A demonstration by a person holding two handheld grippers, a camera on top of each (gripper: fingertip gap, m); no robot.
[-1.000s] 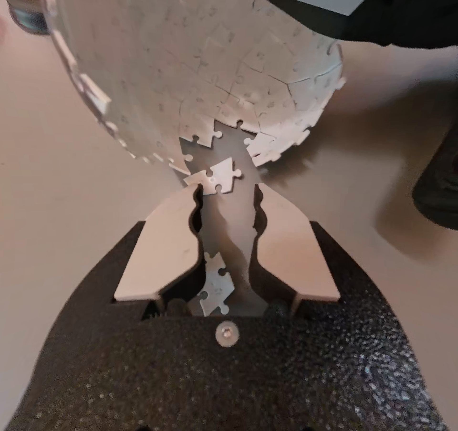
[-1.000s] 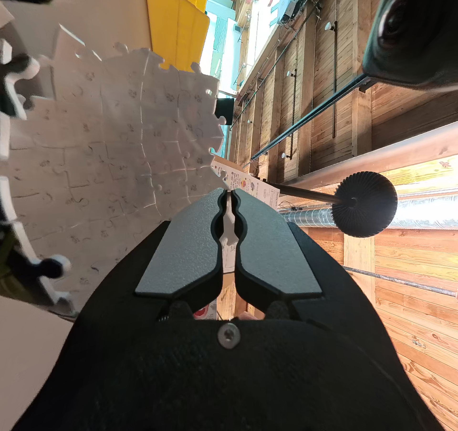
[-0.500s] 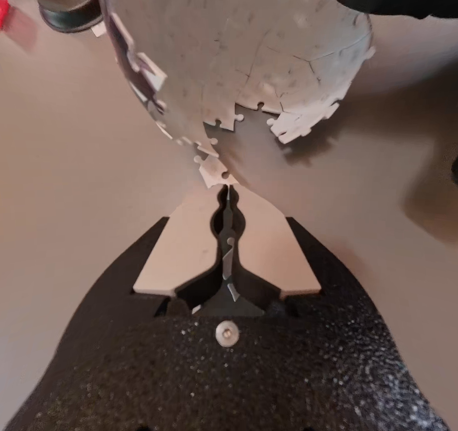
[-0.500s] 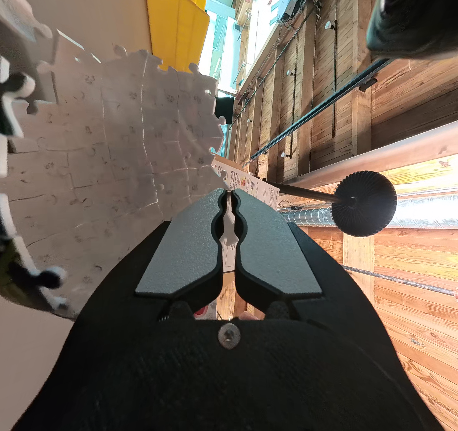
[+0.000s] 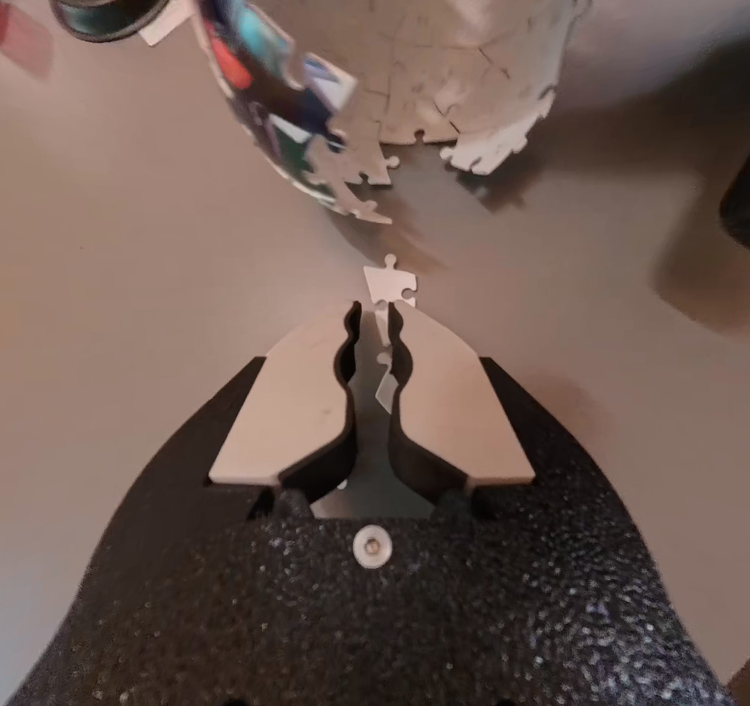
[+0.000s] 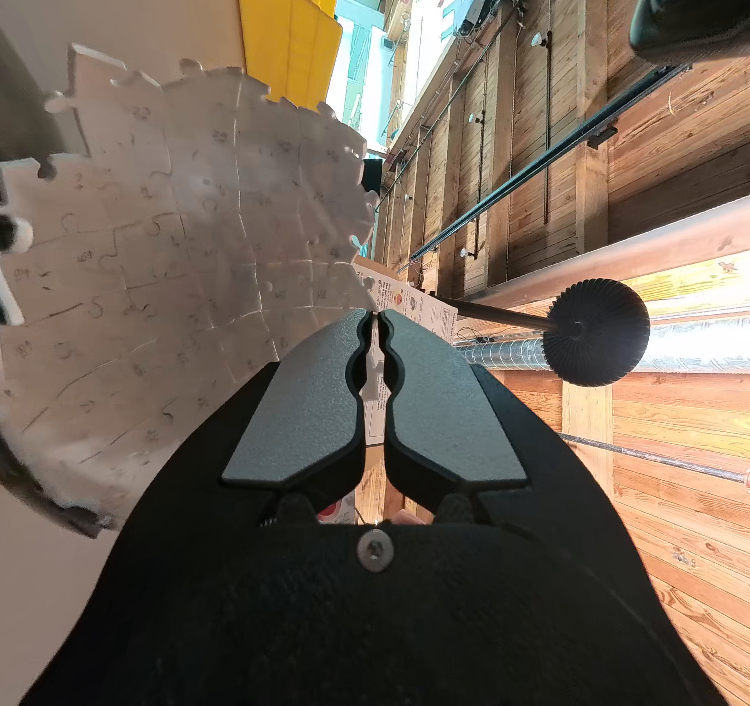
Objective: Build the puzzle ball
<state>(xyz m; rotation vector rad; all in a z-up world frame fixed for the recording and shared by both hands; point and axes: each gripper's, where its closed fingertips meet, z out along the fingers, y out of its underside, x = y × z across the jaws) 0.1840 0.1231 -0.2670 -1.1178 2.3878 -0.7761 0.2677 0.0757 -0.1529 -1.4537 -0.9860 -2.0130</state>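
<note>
I see a plain beige tabletop | wooden plank wall | silver duct beside a black round lamp | yellow panel | bright windows.

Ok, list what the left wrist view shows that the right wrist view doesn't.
Left only: the left gripper, fingers parted; a loose white piece just past its tips; the tan tabletop; the coloured outside of the puzzle ball. Right only: the right gripper shut on the ball's edge; a wooden wall; a yellow block; a black ribbed disc. Both: the half-built ball's white inside.
</note>
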